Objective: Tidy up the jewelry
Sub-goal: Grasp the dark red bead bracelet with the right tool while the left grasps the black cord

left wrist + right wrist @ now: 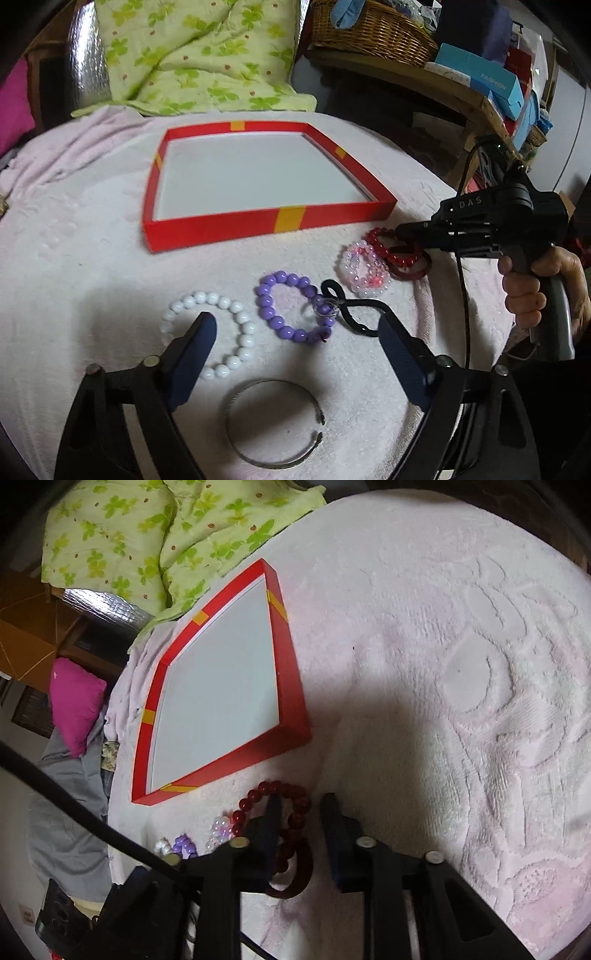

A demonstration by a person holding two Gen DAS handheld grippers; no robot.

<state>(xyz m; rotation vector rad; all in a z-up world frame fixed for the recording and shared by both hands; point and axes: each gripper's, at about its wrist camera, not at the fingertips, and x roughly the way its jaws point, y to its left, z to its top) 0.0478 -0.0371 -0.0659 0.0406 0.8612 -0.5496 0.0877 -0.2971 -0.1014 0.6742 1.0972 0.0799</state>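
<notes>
Between the left gripper (297,334) fingers: purple bead bracelet (293,306), jaws spread wide, nothing gripped | right gripper (301,812): jaws narrowed around red bead bracelet (275,812), grip unclear | red tray (207,225) just beyond

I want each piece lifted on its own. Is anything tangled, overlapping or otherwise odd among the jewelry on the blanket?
Yes. The black cord lies across the purple bead bracelet, with a small silver ring where they cross. Further right, the pink bead bracelet, red bead bracelet and dark red bangle overlap in a pile. The red tray holds nothing.
</notes>
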